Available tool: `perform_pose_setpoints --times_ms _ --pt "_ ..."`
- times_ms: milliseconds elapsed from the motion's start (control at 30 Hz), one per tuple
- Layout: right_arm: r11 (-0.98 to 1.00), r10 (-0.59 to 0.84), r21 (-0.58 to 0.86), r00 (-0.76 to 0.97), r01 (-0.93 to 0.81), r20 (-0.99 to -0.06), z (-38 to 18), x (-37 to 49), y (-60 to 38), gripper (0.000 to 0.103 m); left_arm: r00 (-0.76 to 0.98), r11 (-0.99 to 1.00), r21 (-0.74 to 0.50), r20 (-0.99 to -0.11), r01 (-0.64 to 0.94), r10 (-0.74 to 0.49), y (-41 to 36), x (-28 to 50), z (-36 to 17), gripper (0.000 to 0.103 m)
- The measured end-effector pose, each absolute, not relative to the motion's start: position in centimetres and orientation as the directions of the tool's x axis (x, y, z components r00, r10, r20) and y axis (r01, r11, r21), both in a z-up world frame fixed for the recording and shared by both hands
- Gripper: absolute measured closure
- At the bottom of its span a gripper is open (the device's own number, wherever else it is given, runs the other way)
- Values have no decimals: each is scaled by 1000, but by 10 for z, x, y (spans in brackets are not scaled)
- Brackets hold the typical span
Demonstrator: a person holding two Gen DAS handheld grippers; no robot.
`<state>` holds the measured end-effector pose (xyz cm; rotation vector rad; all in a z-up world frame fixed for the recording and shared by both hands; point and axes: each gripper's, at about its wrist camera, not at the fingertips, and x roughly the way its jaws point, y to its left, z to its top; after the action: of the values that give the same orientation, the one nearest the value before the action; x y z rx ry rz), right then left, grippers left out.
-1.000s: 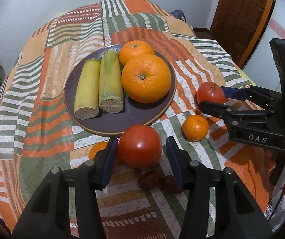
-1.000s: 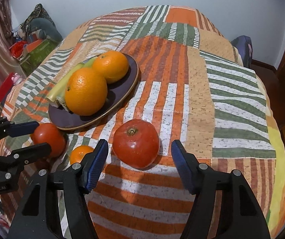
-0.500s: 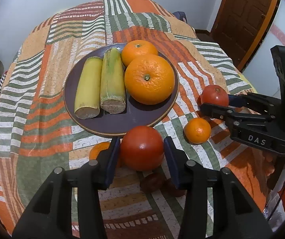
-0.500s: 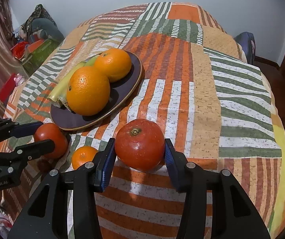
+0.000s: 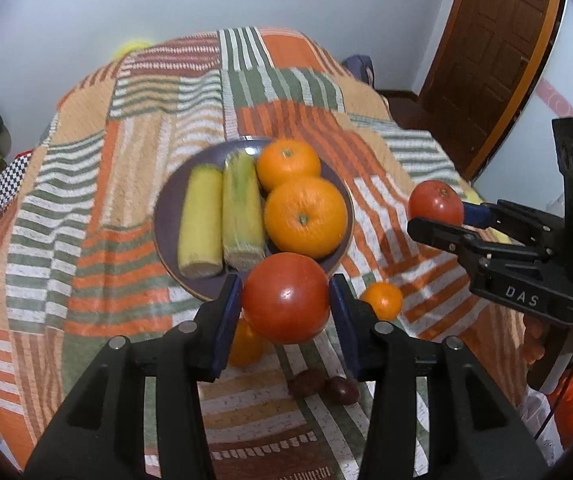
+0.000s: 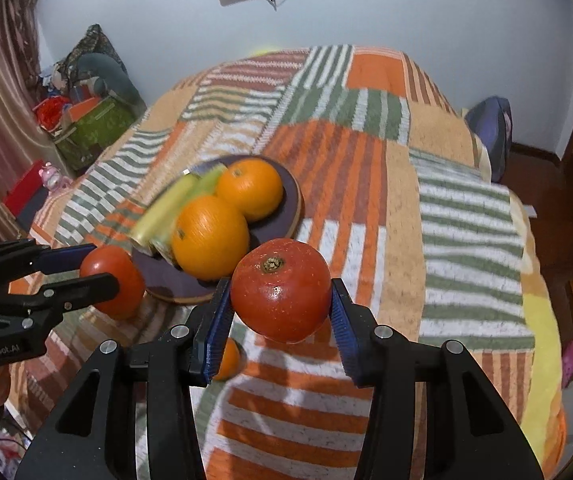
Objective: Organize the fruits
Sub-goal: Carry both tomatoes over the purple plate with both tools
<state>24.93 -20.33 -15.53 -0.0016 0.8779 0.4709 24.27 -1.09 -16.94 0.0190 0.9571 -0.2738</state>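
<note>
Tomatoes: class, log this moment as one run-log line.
left tongs: shut on tomato | right tongs: shut on second tomato | both clear of cloth | plate: two oranges

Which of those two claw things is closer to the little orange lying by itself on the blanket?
Left, I'd judge. The left gripper, holding a tomato, hangs just beside the small orange. The right gripper, holding another tomato, sits farther off, toward the door side.

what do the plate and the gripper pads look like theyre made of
Plate: likely glazed ceramic, dark purple-brown with a paler rim edge, smooth and faintly shiny. Left gripper pads: blue, finely ribbed, probably rubber or soft plastic, matte, set on black hard-plastic fingers.
</note>
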Motion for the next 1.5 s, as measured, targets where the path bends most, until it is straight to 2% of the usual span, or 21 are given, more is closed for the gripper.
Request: perform_pose_setpoints --times_ms 367,600,1067,1333,1500 --pt "871 440 167 584 -461 -683 -128 264 -172 59 627 976 -86 -754 202 -196 16 262 -132 58" --pt "853 467 159 591 -498 -658 -119 281 -148 59 642 979 -77 -745 188 -182 26 285 -126 58" --pt "844 434 121 533 -522 -726 -153 317 -113 59 564 977 -145 -800 154 -207 37 327 -172 59" --pt "838 442 137 509 -528 -739 -162 323 -111 59 538 965 -227 -801 132 -263 46 342 -183 59" --pt "835 451 155 495 -528 -743 -162 326 -116 59 537 964 -231 -801 131 -265 46 347 -186 58"
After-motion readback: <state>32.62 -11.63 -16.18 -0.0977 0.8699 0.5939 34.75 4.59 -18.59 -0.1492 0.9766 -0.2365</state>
